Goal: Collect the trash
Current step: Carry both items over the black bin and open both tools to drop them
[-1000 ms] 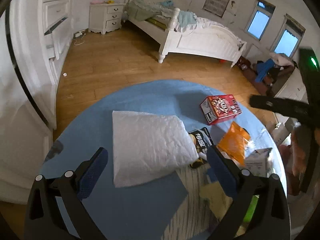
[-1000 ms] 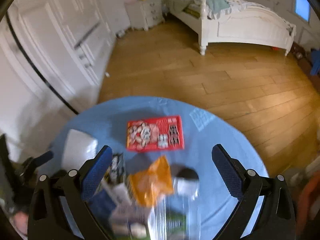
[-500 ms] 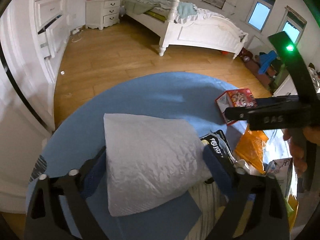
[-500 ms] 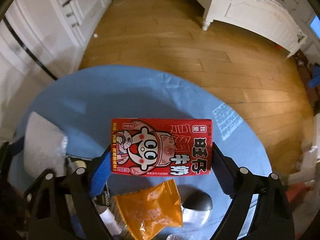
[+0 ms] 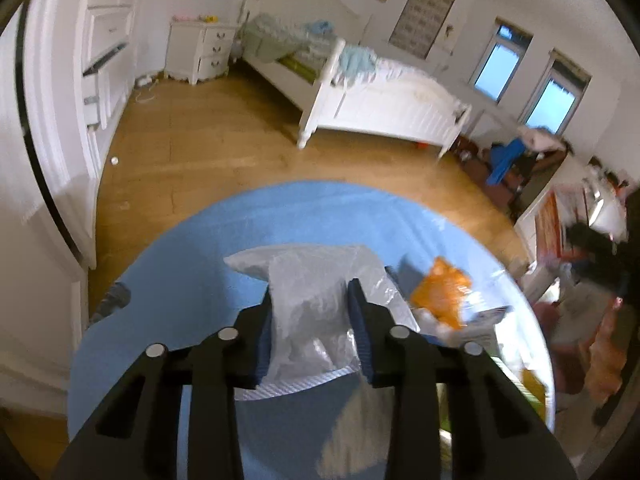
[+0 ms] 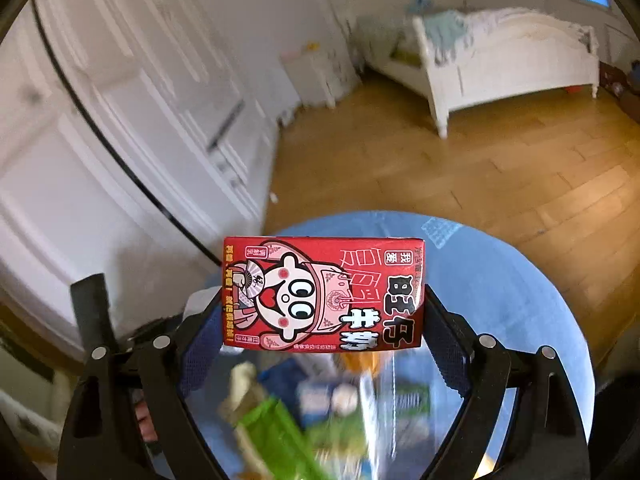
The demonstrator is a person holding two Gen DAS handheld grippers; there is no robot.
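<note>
In the left wrist view my left gripper (image 5: 312, 312) is closing on a crumpled white plastic bag (image 5: 316, 280); the blue pads squeeze its middle and the bag bulges above the round blue table (image 5: 192, 264). An orange snack wrapper (image 5: 442, 296) lies to the right of it on the table. In the right wrist view my right gripper (image 6: 324, 316) is shut on a red milk carton (image 6: 324, 294) with a cartoon face, held by its two short ends above the table (image 6: 500, 280).
Blurred wrappers and a green packet (image 6: 280, 428) lie under the carton. A white wardrobe (image 5: 68, 120) stands to the left, with a white bed (image 5: 380, 96) and nightstand (image 5: 200, 50) across the wood floor. Clutter fills the right side (image 5: 580, 260).
The left jaws closed in from wide on the white bag and pinched it narrow. The right gripper came over the red carton, gripped it and lifted it off the table.
</note>
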